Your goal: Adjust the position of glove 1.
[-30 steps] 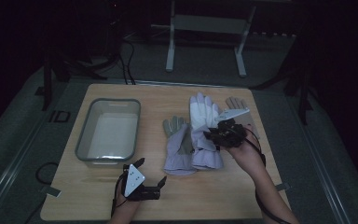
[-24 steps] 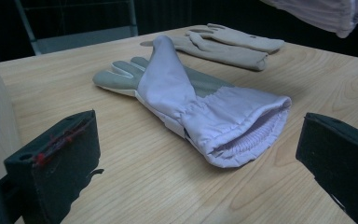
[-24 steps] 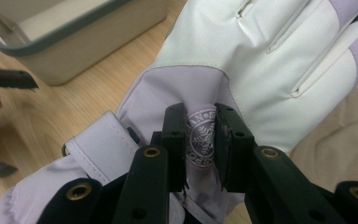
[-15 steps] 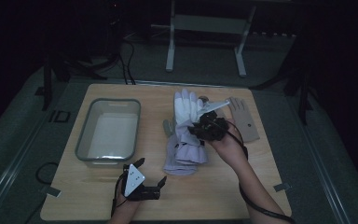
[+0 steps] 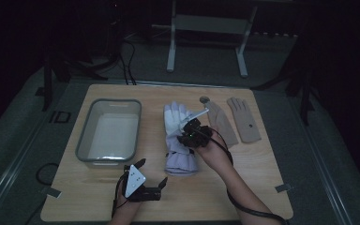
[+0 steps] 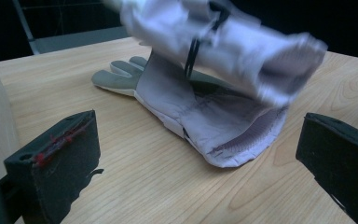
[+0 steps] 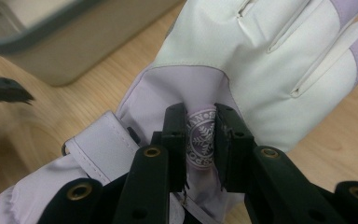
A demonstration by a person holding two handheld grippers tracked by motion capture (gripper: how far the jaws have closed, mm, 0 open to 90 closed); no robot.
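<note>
My right gripper (image 5: pixel 193 132) reaches out over mid-table, forearm stretched forward, jaws pinched nearly together on a fold of fabric — my left gripper (image 5: pixel 151 174) rests low near me, jaws spread wide

The wooden table (image 5: pixel 243 187) bears a bin (image 5: pixel 108 132) and gloves (image 5: pixel 243 119).

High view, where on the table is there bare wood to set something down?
Bare wood runs along the near edge of the table, right of the left tongs, and at the near right corner below the tan gloves. It is crowded mid-table, where the right tongs pinch a white-and-lilac glove above its mate, beside the clear bin.
</note>
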